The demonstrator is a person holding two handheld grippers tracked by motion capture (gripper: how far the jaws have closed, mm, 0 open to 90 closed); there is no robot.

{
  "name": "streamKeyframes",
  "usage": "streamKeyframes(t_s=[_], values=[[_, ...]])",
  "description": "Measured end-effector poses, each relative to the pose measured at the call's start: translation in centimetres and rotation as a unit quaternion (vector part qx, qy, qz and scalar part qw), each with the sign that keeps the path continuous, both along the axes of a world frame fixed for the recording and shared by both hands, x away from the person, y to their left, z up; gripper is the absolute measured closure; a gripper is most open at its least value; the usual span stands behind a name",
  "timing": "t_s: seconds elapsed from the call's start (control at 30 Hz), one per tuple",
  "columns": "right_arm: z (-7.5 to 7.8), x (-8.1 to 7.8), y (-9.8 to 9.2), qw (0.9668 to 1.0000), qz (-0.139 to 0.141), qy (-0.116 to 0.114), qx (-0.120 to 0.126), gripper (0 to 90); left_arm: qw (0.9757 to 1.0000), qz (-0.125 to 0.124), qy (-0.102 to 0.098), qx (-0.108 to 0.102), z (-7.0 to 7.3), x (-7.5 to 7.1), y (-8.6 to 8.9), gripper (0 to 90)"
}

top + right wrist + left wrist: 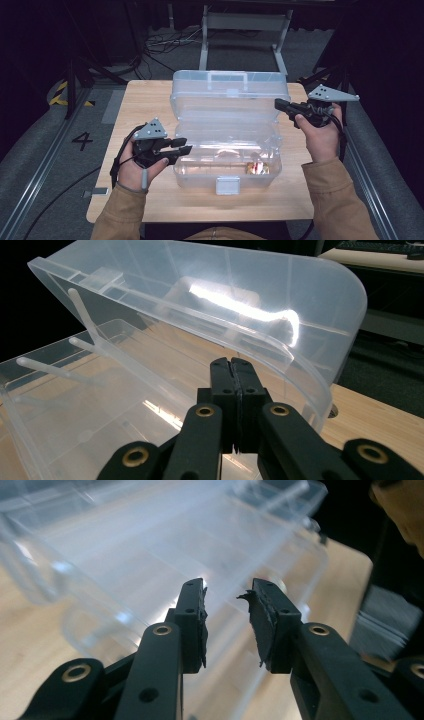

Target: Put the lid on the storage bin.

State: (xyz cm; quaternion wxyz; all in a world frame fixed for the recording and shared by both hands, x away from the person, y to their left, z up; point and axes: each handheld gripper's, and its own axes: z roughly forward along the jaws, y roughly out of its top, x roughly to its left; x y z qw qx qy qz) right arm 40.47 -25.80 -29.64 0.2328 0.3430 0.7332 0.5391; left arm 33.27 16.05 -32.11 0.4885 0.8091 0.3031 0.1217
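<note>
Dark curtains and a grey floor surround a small wooden table (150,100), where a clear plastic toolbox (225,165) stands in the middle with its lid (230,92) tipped up and back and a small orange object (257,168) lying in its base. At the box's left end the left gripper (181,145) has its jaws parted with nothing between them. At the lid's right edge the right gripper (232,371) is clenched tight, its pads pressed together on nothing.
</note>
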Motion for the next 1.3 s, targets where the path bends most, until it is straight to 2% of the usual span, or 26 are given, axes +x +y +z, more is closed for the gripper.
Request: streamKeyframes(t_s=[0.07,0.13,0.2,0.27,0.3,0.63,1.1,1.3], values=[[0.0,0.0,-0.1,1.0,0.0,-0.003,0.0,90.0,0.9999,0.016,-0.001,-0.001,0.1,0.1,-0.1,69.0],[0.1,0.0,-0.1,1.0,-0.001,-0.003,0.002,90.0,0.9995,0.031,-0.003,0.009,-0.1,0.4,-0.3,69.5],[0.1,0.0,-0.1,1.0,-0.002,-0.004,0.002,90.0,0.9986,0.049,0.007,0.021,-0.4,0.9,-0.6,69.5],[0.1,-0.1,-0.1,1.0,-0.002,-0.003,0.003,90.0,0.9982,0.053,0.013,0.024,-0.6,1.0,-0.7,70.0],[0.2,-0.1,-0.1,1.0,-0.002,-0.004,0.003,90.0,0.9984,0.05,0.019,0.019,-0.6,1.2,-0.7,69.6],[0.2,-0.3,-0.4,1.0,-0.004,-0.004,0.004,90.0,0.9978,0.048,0.04,0.022,-0.7,1.2,-0.6,72.4],[-0.3,-0.8,-0.6,1.0,0.002,-0.001,0.003,90.0,0.9973,0.04,0.054,0.031,-0.7,1.0,-0.5,74.1],[-0.5,-1.3,-0.7,1.0,0.006,-0.001,0.004,89.9,0.9966,0.037,0.067,0.03,-0.8,0.8,-0.5,74.1]])
